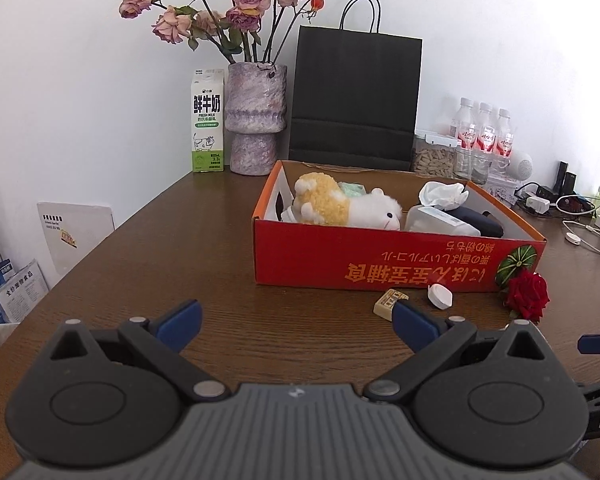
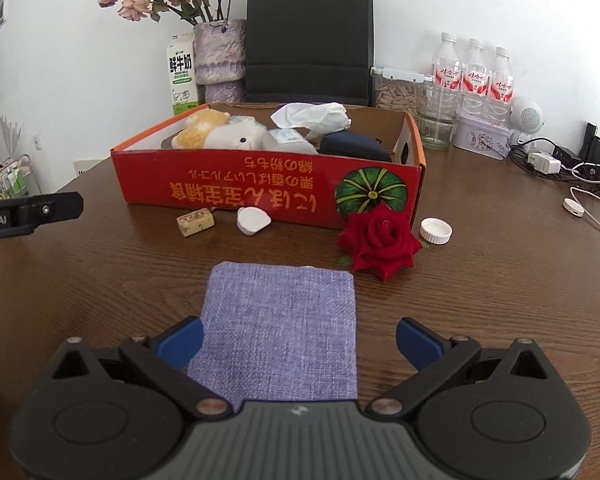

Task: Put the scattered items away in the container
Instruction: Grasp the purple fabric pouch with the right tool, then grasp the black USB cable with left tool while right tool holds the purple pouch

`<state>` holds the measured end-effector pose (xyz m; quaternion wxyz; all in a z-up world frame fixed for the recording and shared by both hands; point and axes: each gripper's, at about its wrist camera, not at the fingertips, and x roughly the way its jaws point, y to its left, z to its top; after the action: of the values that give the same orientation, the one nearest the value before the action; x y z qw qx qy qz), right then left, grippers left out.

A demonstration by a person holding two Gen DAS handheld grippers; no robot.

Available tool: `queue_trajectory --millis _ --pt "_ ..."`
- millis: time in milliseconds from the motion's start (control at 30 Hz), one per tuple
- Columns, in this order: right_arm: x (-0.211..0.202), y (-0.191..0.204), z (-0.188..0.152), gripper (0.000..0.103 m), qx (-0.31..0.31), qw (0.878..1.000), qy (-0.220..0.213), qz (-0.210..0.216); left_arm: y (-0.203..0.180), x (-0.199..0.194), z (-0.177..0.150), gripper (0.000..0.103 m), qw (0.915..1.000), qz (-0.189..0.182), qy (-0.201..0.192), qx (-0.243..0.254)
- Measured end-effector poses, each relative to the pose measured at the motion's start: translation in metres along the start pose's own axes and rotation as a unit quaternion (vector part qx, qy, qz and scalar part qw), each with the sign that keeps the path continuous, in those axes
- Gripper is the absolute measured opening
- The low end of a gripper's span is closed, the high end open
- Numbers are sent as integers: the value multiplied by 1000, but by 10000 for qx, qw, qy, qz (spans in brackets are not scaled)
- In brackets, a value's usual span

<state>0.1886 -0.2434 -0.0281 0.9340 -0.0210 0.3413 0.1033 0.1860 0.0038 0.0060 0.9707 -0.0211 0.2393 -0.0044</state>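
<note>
On the brown worktop (image 2: 500, 300) before the red box (image 2: 268, 176) lies a lilac cloth pad (image 2: 280, 320) near the front edge — light, limp, best pinched by its rim — between the right gripper (image 2: 300, 344)'s wide-open, empty jaws; the left gripper (image 1: 296, 320) gapes empty too.

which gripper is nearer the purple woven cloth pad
Right. The right gripper sits open directly over the purple woven cloth pad; the left gripper is off to its left, near the small beige block.

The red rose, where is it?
The red rose lies on the table just in front of the red box's right corner, between the white cap and the purple cloth.
</note>
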Motion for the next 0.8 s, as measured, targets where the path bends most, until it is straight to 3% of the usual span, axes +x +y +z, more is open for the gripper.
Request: queue_trajectory --millis 300,433,567,633,800 --pt "5 11 -8 76 -128 9999 49 74 4 -7 -10 103 9999 -25 140 -91" --pt "-1 7 -7 42 -64 9999 -1 160 4 -10 -12 103 9998 -36 157 -108" --pt "-7 2 -9 18 -14 9995 -72 306 2 -11 -12 103 9998 -57 184 -107" --pt "-11 2 -10 11 -37 9993 -143 357 -3 -11 -13 103 9997 -99 203 -58" --pt "-30 -8 -6 7 -22 9976 -508 475 -20 -8 -13 103 9993 -230 279 105"
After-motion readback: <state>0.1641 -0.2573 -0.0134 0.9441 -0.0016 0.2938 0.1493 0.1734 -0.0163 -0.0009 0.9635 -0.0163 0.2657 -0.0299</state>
